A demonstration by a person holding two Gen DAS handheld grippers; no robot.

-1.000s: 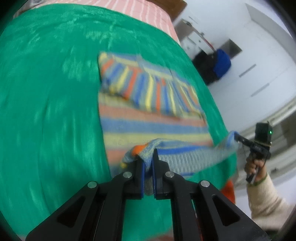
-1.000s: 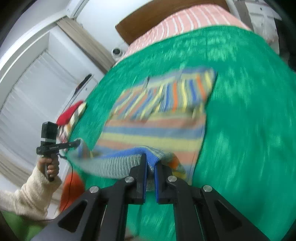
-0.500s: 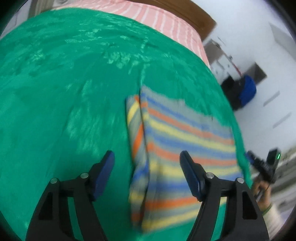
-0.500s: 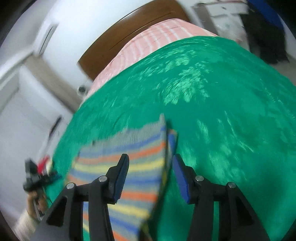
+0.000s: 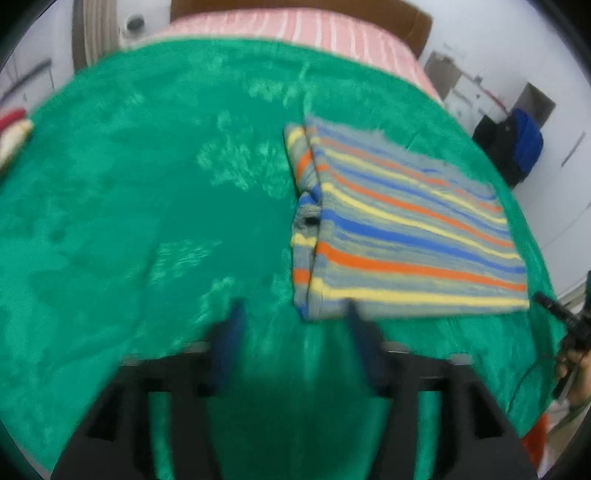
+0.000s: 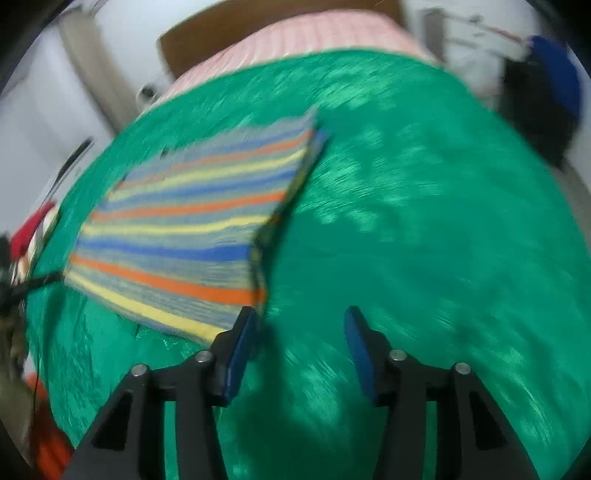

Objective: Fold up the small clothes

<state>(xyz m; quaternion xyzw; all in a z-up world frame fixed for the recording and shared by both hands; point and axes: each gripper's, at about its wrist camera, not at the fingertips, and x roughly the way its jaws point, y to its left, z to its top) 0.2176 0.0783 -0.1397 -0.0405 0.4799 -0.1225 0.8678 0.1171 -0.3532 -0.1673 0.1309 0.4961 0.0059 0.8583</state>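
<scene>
A striped knit garment (image 5: 402,229), with blue, orange, yellow and grey bands, lies folded flat on the green blanket (image 5: 147,221). In the left wrist view my left gripper (image 5: 293,317) is open and empty, just in front of the garment's near left corner. In the right wrist view the garment (image 6: 192,229) lies to the left, and my right gripper (image 6: 299,328) is open and empty, its left finger beside the garment's near right corner. Both views are blurred by motion.
A pink striped sheet (image 5: 295,29) and a brown headboard (image 5: 417,22) lie beyond the blanket. Red and pale cloth (image 5: 11,129) sits at the blanket's left edge. A dark bag with blue (image 5: 517,144) stands by the wall on the right.
Both grippers carried the garment's near edge forward, let it go and opened. They have since pulled back toward the near side, and the garment lies folded.
</scene>
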